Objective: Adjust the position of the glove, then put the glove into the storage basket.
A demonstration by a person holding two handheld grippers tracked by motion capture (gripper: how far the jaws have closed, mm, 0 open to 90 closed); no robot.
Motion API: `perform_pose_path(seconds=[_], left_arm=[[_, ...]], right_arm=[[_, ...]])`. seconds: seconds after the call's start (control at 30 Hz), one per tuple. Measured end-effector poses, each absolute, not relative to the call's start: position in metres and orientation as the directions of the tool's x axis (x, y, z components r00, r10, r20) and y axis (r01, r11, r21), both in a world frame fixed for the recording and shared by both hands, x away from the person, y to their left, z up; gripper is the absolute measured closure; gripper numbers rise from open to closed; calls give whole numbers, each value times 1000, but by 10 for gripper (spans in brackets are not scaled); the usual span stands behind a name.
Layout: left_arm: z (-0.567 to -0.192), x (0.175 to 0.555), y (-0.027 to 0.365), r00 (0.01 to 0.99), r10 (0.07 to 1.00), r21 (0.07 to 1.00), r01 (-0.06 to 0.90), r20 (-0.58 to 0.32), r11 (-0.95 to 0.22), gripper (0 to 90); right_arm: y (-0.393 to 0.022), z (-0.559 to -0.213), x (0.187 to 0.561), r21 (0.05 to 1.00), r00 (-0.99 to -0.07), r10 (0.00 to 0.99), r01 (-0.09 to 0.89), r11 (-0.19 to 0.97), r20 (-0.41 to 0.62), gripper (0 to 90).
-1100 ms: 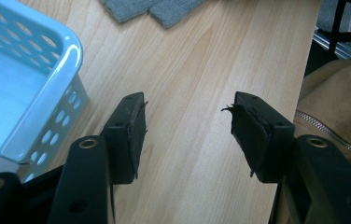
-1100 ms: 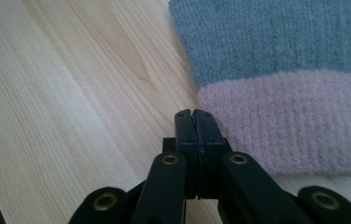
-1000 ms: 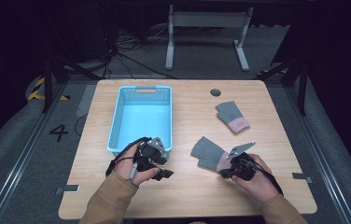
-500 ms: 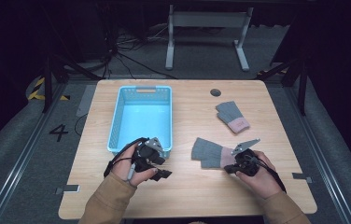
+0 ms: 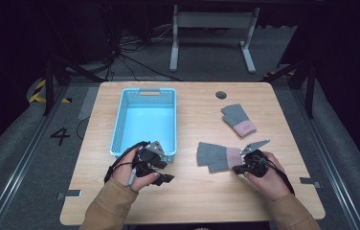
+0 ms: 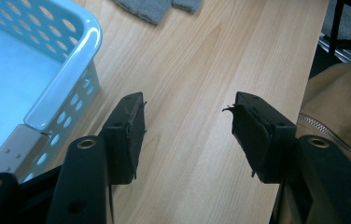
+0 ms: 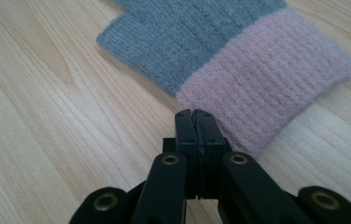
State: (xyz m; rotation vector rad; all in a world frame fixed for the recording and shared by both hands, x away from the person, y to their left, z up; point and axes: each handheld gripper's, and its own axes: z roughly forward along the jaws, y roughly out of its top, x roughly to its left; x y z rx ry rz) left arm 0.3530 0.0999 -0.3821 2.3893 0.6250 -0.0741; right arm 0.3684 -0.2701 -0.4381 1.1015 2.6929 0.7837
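A grey knit glove with a pink cuff (image 5: 214, 155) (image 7: 220, 51) lies flat on the wooden table (image 5: 192, 120), right of centre near the front. My right gripper (image 5: 236, 168) (image 7: 194, 114) is shut, its tips at the near edge of the pink cuff; I see no cloth between the jaws. A second, matching glove (image 5: 238, 120) lies farther back on the right. My left gripper (image 5: 165, 171) (image 6: 187, 121) stands open over bare wood beside the front right corner of the light blue basket (image 5: 120, 120) (image 6: 71, 70), which holds nothing.
The tips of the near glove (image 6: 155, 7) show at the top of the left gripper view. A dark round hole (image 5: 221, 95) sits near the table's far edge. A tan sleeve (image 6: 337, 107) is close on the right of the left gripper.
The near glove has gone from tilted to lying flat, its cuff toward the right gripper. My right hand has drawn slightly right and toward the front edge. The left gripper has barely moved.
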Motion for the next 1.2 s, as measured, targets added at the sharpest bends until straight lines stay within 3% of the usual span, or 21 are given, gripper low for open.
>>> perform_pose_path(seconds=[0.7, 0.73, 0.87, 0.9, 1.2], left_arm=[[-376, 356, 97, 878, 433, 617, 458, -203, -640, 439], [-376, 356, 97, 877, 436, 618, 461, -204, -637, 436], [-377, 356, 98, 871, 448, 617, 468, -201, -633, 434], [-377, 355, 99, 871, 450, 616, 466, -195, -635, 434], [-378, 352, 105, 865, 462, 615, 476, -197, -628, 429]], right_arm=[[-288, -410, 359, 605, -693, 715, 609, 513, 91, 900], [-290, -406, 361, 619, -683, 726, 605, 501, 79, 836], [-292, -399, 368, 638, -660, 748, 606, 476, 69, 766], [-293, -394, 376, 656, -645, 762, 598, 461, 53, 708], [-290, -384, 420, 668, -592, 806, 602, 438, 5, 588]])
